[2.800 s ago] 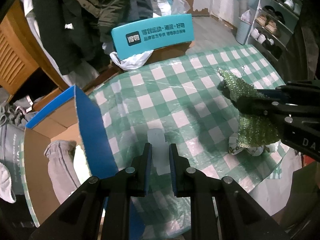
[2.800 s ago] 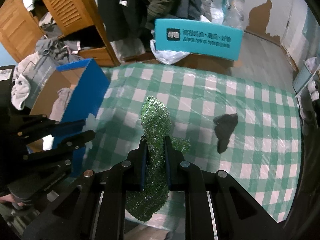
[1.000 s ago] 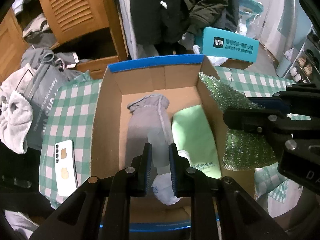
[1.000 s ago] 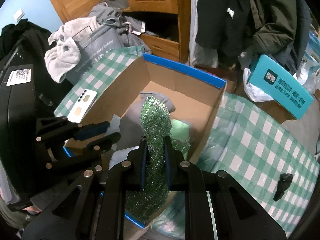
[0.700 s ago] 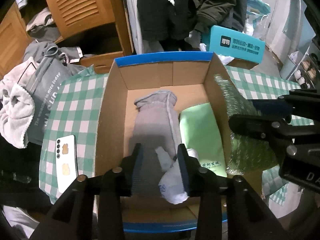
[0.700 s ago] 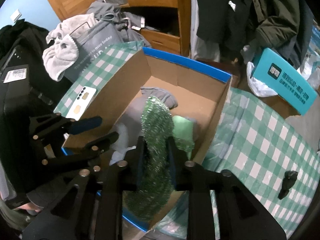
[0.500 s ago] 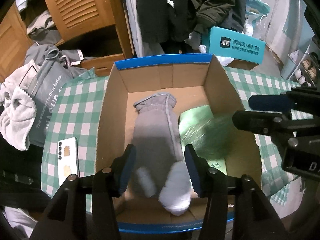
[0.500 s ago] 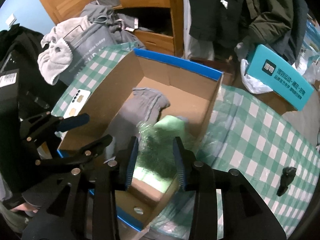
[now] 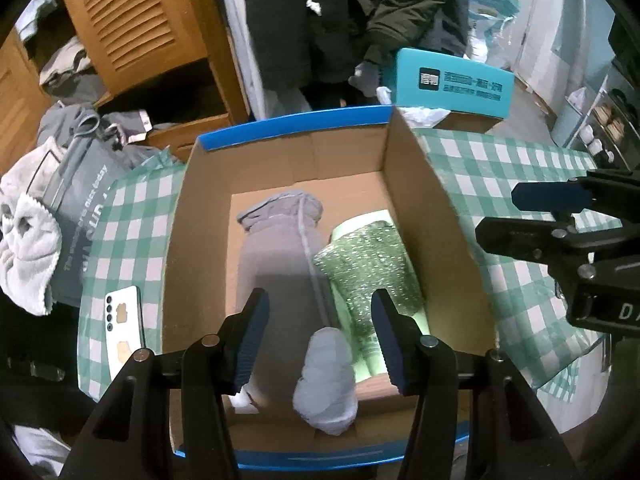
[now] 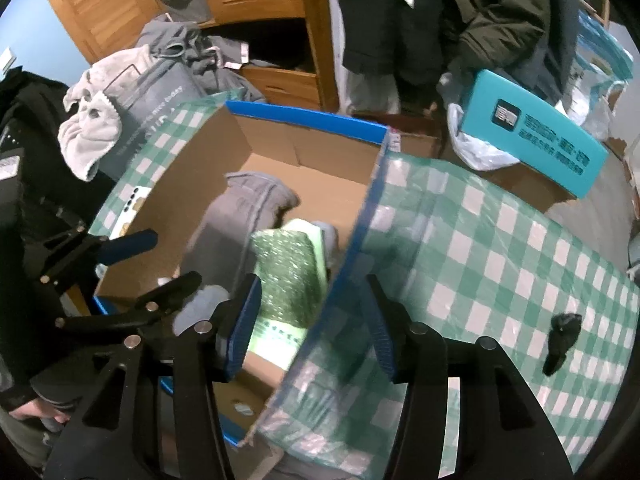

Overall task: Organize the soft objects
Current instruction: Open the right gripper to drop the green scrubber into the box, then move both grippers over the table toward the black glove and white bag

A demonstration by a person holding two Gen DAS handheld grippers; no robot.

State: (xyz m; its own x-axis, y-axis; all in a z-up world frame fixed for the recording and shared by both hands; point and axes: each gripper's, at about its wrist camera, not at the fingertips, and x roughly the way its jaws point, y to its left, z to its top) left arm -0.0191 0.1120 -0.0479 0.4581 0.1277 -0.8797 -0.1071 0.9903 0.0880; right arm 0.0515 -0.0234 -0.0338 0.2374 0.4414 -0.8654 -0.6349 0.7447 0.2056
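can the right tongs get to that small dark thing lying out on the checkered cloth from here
Probably yes. The small dark thing lies alone on the checkered cloth, outside the box. The right tongs are opening, nothing gripped, and only bare cloth lies between.

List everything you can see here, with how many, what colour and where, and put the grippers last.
cardboard box: one, brown with blue rim, on the table
grey garment: one, grey, in the box, left part
sparkly green cloth: one, green, in the box on a pale green pack
white sock: one, whitish, near end of the box
tablecloth: one, green and white check
phone: one, white, left of the box
small dark item: one, black, on the cloth at right
teal box: one, beyond the table
left gripper: jaws opening, over the box, empty
right gripper: jaws opening, empty
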